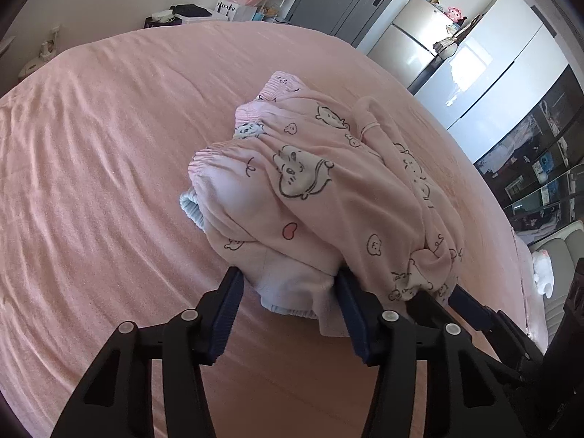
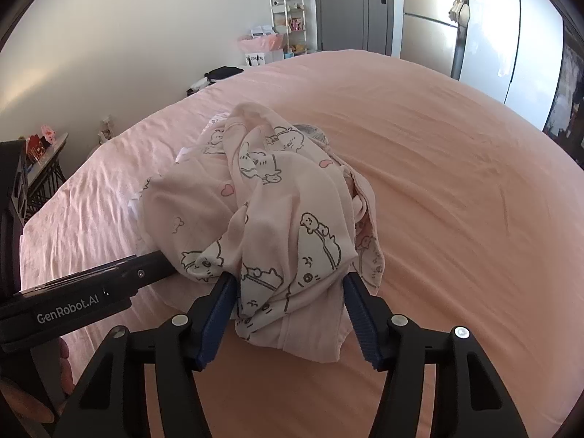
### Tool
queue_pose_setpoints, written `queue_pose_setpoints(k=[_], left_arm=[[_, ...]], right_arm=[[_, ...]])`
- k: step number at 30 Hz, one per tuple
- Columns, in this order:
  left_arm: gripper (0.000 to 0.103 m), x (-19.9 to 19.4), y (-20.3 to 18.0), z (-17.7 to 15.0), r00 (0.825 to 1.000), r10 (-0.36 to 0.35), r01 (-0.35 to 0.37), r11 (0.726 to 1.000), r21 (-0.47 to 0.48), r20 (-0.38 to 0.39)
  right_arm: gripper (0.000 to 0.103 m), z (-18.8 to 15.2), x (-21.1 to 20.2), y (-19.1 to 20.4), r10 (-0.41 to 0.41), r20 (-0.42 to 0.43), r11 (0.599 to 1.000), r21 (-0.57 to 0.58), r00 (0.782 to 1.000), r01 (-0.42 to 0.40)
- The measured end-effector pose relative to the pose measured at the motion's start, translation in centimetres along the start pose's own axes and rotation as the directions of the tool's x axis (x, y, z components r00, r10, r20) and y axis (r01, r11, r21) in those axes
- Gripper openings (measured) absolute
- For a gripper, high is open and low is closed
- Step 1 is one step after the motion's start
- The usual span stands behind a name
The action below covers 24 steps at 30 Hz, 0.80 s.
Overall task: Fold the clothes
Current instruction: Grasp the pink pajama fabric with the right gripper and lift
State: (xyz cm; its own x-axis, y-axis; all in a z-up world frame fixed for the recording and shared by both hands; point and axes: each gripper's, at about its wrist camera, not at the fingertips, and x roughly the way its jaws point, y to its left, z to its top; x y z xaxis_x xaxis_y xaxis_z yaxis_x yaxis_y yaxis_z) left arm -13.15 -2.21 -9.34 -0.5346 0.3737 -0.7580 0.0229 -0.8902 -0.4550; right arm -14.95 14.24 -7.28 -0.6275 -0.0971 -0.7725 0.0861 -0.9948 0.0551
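Observation:
A crumpled pink garment (image 1: 310,189) printed with cartoon bears and hearts lies in a heap on the pink bed sheet (image 1: 109,146). A bit of light blue fabric (image 1: 189,208) peeks from under its left side. My left gripper (image 1: 288,284) is open, its jaws on either side of the garment's near white-lined edge. My right gripper (image 2: 288,288) is open too, with a fold of the same garment (image 2: 277,200) lying between its jaws. In the right wrist view the left gripper's black finger (image 2: 109,277) reaches under the heap from the left.
The bed (image 2: 456,182) stretches wide around the heap. Beyond its far edge stand a shelf rack (image 2: 288,11), a grey door (image 2: 350,3), a fridge (image 2: 427,25) and white cabinets (image 1: 485,58). A small side table (image 2: 40,157) is at the left.

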Motion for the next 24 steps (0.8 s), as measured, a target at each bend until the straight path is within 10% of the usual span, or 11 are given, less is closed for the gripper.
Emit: queue_pose_setpoints(k=[4,24], left_arm=[[0.033,-0.2,0.0,-0.1,0.999,-0.040,0.040,0.997,-0.064,0.010],[0.026,-3.4,-1.3,1.8,0.993,-0.052,0.051,0.999,0.007,0.102]], right_arm=[[0.022,-0.1,-0.1,0.3,-0.017,0.035,1.000,0.017,0.999,0.017],[0.017,0.8,-5.0,1.5,-0.062,0.134,0.997,-0.041,0.989,0.068]])
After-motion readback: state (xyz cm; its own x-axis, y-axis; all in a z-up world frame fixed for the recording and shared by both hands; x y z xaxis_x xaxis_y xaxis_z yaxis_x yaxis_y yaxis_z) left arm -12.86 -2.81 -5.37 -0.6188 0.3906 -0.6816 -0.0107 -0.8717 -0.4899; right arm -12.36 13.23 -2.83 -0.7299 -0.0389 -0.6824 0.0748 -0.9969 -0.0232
